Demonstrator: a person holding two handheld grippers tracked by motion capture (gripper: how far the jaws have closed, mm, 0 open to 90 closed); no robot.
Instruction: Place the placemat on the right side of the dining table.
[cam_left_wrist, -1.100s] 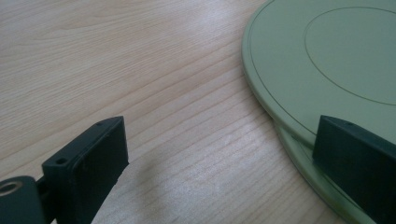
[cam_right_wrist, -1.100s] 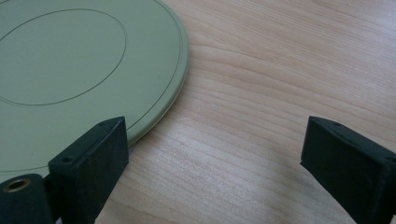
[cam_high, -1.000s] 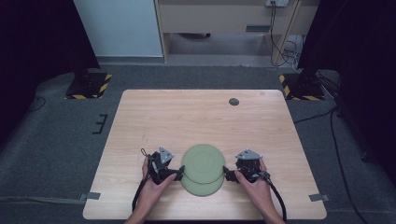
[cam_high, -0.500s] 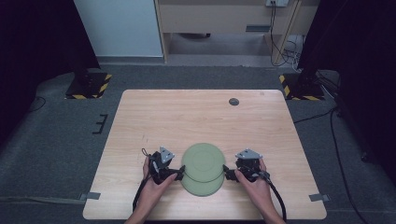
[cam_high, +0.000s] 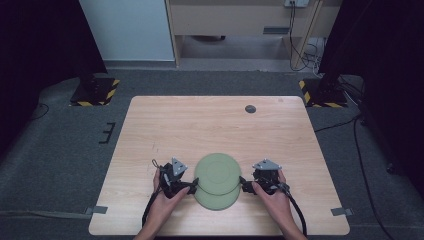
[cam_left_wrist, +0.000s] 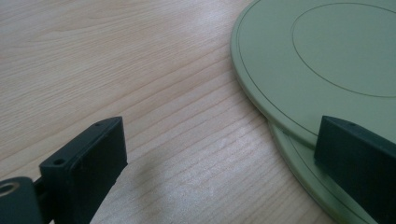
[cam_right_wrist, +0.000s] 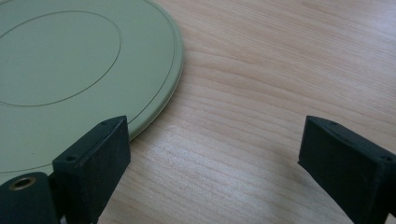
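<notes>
Top plate: round flat pale-green plate (cam_high: 218, 172), lower centre of high view, stacked offset on second plate.
Bottom plate: matching pale-green round plate (cam_high: 218, 201), edge peeking out below top one, lower right in left gripper view (cam_left_wrist: 299, 172).
Left gripper (cam_high: 191, 185): lower left of plates, jaws wide apart, gripping nothing, one jaw over plate rim.
Right gripper (cam_high: 244, 183): lower right of plates, jaws wide apart, empty, one jaw over plate edge.
Table: light wooden tabletop (cam_high: 200, 125).
Extra: small dark round disc (cam_high: 250, 108), upper centre of table, well apart.
</notes>
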